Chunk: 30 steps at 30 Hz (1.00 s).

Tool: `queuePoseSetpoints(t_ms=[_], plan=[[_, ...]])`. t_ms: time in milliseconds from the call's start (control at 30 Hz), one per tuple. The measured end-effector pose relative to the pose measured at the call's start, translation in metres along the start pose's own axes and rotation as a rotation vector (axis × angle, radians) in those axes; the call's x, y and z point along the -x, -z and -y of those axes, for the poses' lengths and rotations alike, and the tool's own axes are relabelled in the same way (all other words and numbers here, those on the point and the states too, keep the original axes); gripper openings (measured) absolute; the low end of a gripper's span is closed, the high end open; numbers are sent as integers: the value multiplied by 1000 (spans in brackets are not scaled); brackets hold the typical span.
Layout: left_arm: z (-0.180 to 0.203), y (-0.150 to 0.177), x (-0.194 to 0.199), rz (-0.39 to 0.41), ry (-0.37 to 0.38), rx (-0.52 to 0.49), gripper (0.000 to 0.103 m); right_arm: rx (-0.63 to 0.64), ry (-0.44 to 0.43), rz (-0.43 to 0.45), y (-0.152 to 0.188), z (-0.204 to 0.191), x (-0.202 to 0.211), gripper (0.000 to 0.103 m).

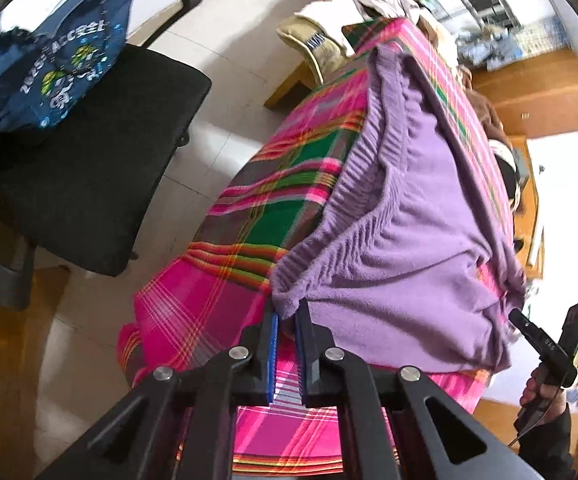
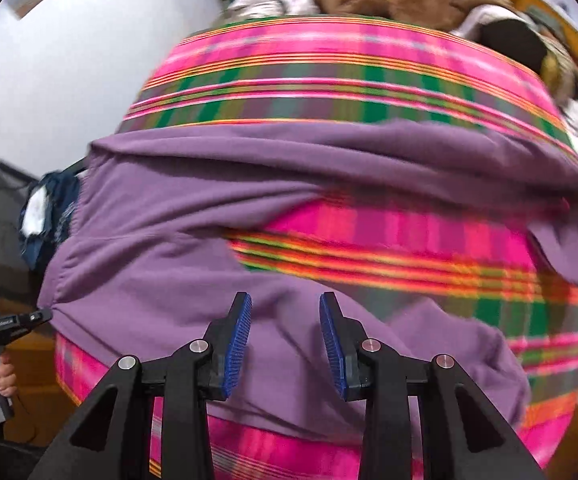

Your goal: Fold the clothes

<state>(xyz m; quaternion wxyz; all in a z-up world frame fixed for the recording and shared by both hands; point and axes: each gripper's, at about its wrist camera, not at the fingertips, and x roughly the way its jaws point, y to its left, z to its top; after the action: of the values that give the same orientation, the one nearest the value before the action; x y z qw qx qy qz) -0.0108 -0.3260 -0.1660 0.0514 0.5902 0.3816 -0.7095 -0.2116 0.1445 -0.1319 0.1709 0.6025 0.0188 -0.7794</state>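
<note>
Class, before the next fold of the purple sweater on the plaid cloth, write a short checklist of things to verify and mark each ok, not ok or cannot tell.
1. Left gripper has the corner of the purple sweater between its pads: ok.
2. Left pads clamp that corner firmly: cannot tell.
3. Right gripper has cloth in its jaws: not ok, they stand open above the sweater.
4. Sweater lies flat: not ok, it is bunched, with plaid cloth showing through a gap.
5. Ribbed hem stays on the table: not ok, it hangs over the edge.
</note>
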Motion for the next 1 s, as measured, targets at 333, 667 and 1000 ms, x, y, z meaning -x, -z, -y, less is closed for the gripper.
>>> queuePoseSetpoints(t_ms=[333, 667, 1000], plan=[[-9, 6, 10, -5, -34, 42, 14, -199, 106, 12, 50, 83, 18, 37], [30, 22, 36, 102, -147, 19, 11, -91, 87, 47, 58, 102, 31, 49], [149, 66, -10, 40, -82, -207, 11, -112, 86, 51, 65, 155, 39, 50]])
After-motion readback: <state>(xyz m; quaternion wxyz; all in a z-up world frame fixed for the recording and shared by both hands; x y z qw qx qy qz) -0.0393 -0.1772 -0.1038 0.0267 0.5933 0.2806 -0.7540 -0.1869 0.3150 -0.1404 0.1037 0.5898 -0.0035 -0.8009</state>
